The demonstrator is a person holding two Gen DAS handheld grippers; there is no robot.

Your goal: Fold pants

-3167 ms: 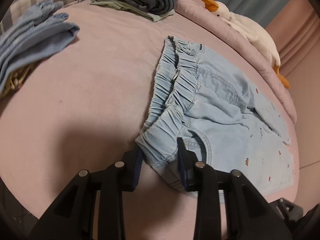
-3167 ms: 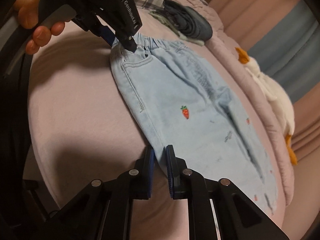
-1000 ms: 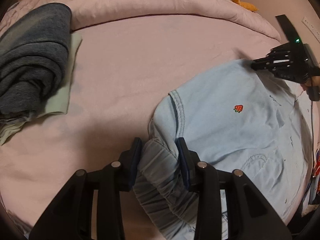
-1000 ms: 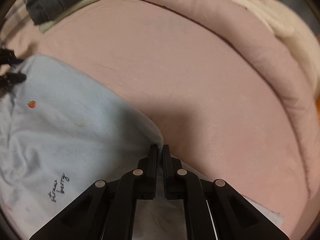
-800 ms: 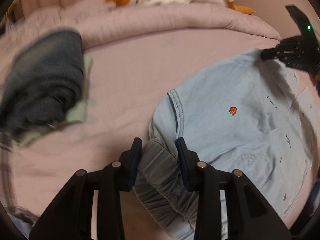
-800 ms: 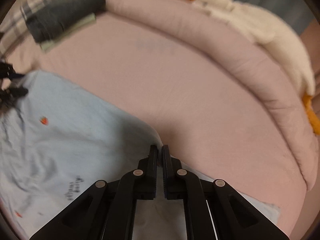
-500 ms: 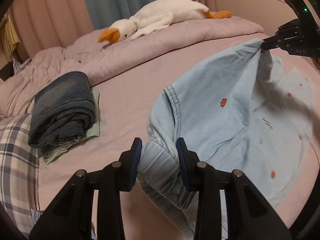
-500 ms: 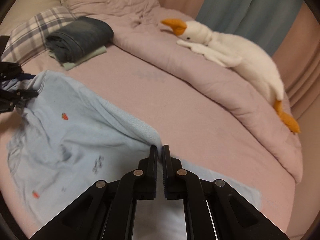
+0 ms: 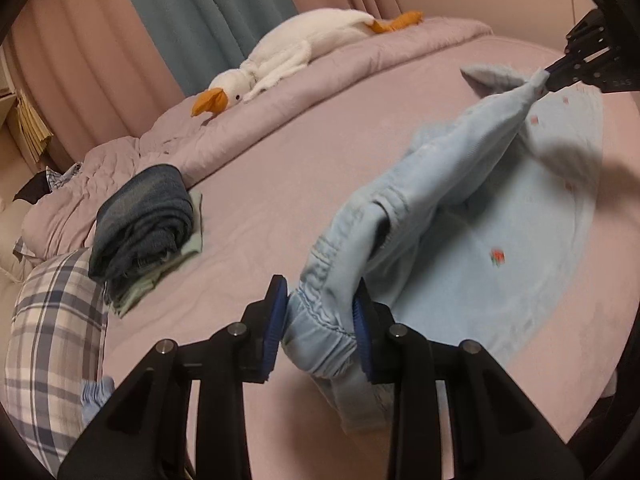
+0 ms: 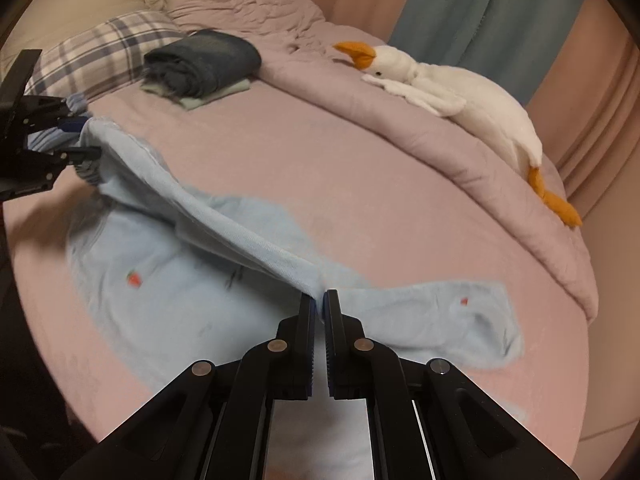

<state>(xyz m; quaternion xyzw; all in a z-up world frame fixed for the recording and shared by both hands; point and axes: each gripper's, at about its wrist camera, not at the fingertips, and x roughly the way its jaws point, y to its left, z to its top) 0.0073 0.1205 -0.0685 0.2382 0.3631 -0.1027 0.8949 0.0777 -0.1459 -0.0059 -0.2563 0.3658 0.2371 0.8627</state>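
Light blue pants (image 9: pixel 480 248) with small red fruit prints lie partly on the pink bed (image 9: pixel 280 168). One edge is lifted and stretched taut between both grippers. My left gripper (image 9: pixel 320 304) has the gathered elastic waistband between its blue pads, and its jaws are closing on it. My right gripper (image 10: pixel 319 300) is shut on the thin edge of a pant leg (image 10: pixel 460 312), which trails off to the right. The right wrist view has the left gripper (image 10: pixel 86 140) at far left on the waistband. The left wrist view has the right gripper (image 9: pixel 560 74) at top right, pinching the fabric.
A folded stack of dark jeans (image 9: pixel 144 216) on a green garment sits left of the pants. Beside it lies a plaid pillow (image 9: pixel 52 320). A white plush goose (image 9: pixel 296 52) rests on the rolled pink duvet (image 9: pixel 360 80) along the far edge. Curtains hang behind.
Both grippers have risen and swung across the bed with the pants. The fabric between them now stands up as a taut ridge instead of lying spread.
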